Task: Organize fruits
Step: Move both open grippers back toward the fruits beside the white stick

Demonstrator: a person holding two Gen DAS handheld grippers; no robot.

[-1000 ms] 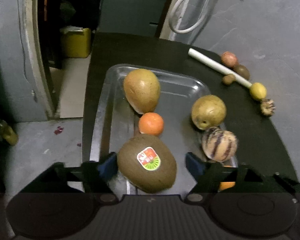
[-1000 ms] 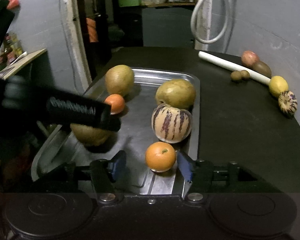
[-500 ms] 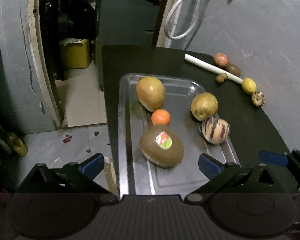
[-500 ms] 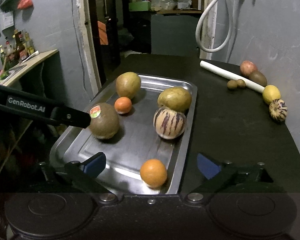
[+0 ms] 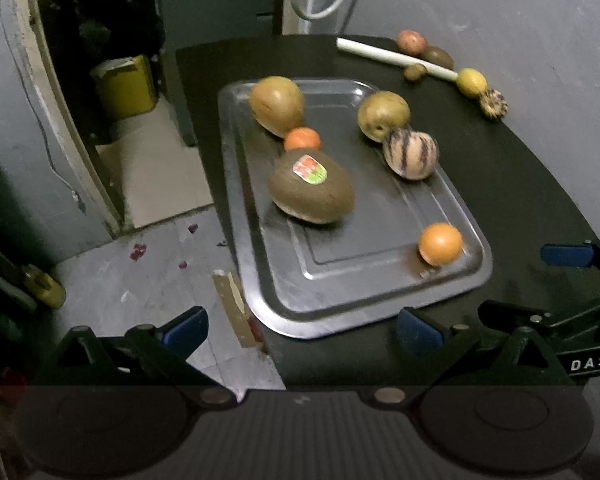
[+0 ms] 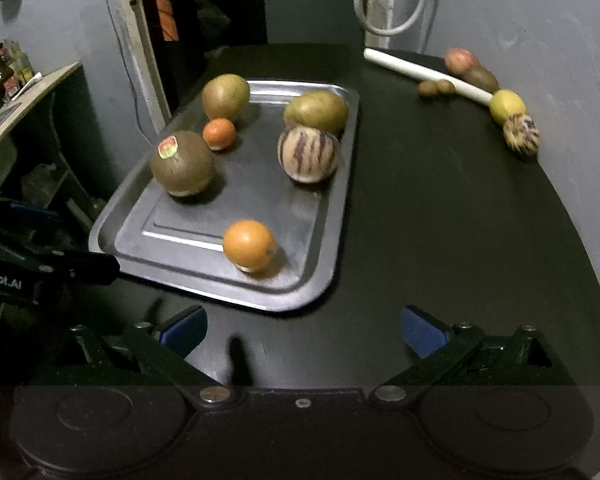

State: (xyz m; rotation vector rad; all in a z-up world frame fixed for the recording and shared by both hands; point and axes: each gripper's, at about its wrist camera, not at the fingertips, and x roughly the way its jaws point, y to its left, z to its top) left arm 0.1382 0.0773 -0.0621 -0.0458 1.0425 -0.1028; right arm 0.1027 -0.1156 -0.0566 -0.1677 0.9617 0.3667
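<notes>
A metal tray (image 5: 384, 312) (image 6: 324, 268) on the black table holds a brown stickered fruit (image 5: 311, 189) (image 6: 182, 168), two oranges (image 5: 440, 244) (image 6: 249, 245), a striped melon (image 5: 409, 153) (image 6: 309, 153) and two yellow-green fruits (image 5: 277, 105). My left gripper (image 5: 302, 330) is open and empty, pulled back off the tray's near left corner. My right gripper (image 6: 302, 330) is open and empty, above the table in front of the tray.
Several small fruits (image 6: 508, 106) and a white tube (image 6: 416, 72) lie along the back right wall. The table's left edge drops to the floor, with a yellow bin (image 5: 125, 85) beyond. A shelf (image 6: 24, 92) stands to the left.
Both grippers opened, released the brown fruit and the orange onto the tray, and drew back toward me and upward.
</notes>
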